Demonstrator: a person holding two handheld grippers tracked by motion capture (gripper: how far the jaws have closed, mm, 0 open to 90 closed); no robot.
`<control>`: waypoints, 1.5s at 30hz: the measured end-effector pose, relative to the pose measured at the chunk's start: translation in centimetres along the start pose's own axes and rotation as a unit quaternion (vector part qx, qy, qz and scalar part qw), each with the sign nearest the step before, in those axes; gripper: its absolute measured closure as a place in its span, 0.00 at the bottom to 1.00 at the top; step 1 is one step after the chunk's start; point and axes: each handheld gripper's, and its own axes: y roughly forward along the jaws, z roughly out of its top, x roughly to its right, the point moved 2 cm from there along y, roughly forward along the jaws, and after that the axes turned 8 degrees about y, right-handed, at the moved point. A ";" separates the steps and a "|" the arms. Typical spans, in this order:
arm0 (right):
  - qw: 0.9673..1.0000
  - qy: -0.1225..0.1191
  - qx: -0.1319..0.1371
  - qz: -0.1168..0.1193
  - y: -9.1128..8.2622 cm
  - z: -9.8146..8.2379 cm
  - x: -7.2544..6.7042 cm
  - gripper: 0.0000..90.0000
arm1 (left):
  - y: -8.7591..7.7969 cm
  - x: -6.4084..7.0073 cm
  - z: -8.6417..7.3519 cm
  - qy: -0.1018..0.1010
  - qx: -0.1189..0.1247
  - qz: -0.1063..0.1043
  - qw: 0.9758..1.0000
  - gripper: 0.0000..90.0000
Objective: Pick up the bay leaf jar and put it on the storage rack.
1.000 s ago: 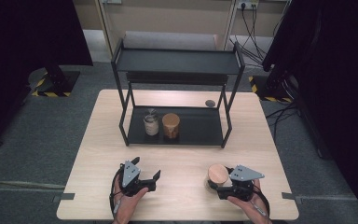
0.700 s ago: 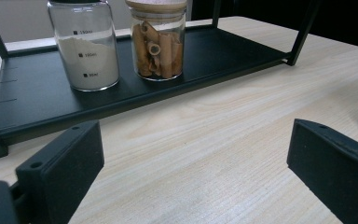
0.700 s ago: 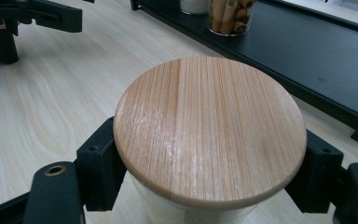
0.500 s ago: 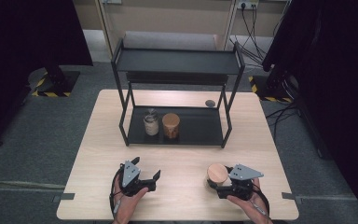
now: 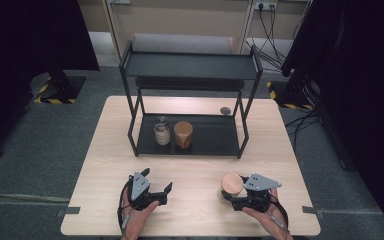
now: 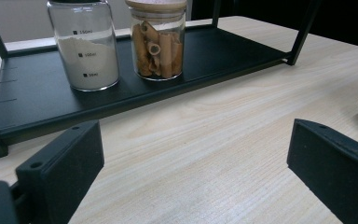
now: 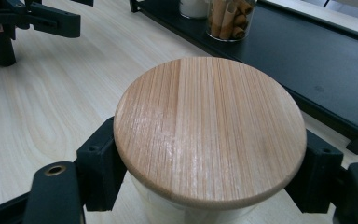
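Observation:
A glass jar with a round wooden lid [image 5: 231,184] [image 7: 209,126] stands on the table near its front right. My right gripper [image 5: 230,199] [image 7: 209,186] is shut on this jar just under the lid, one jaw on each side. My left gripper [image 5: 156,183] [image 6: 191,186] rests low on the table at the front left, open, with bare wood between its jaws. On the bottom shelf of the black rack [image 5: 215,135] stand a jar of white powder [image 5: 162,131] [image 6: 85,44] and a wooden-lidded jar of pasta tubes [image 5: 183,134] [image 6: 158,39] [image 7: 227,16].
The rack's top shelf [image 5: 190,65] is bare. A small dark round object [image 5: 225,110] lies on the table behind the rack's right leg. Light wooden table [image 5: 200,220] runs between the grippers and the rack. Cables and dark stands sit on the floor around.

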 end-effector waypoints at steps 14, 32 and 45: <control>1.000 -0.007 0.002 0.002 0.4 1.2 0.0 0.29 | 0.0 0.0 0.0 0.000 0.000 0.000 1.000 0.04; 1.000 -0.015 0.003 0.002 0.7 2.1 0.1 0.29 | 0.0 0.0 0.0 0.001 -0.001 0.000 1.000 0.04; 1.000 -0.022 0.010 0.005 1.1 3.5 0.3 0.29 | 0.0 0.0 0.0 0.000 -0.001 0.000 1.000 0.04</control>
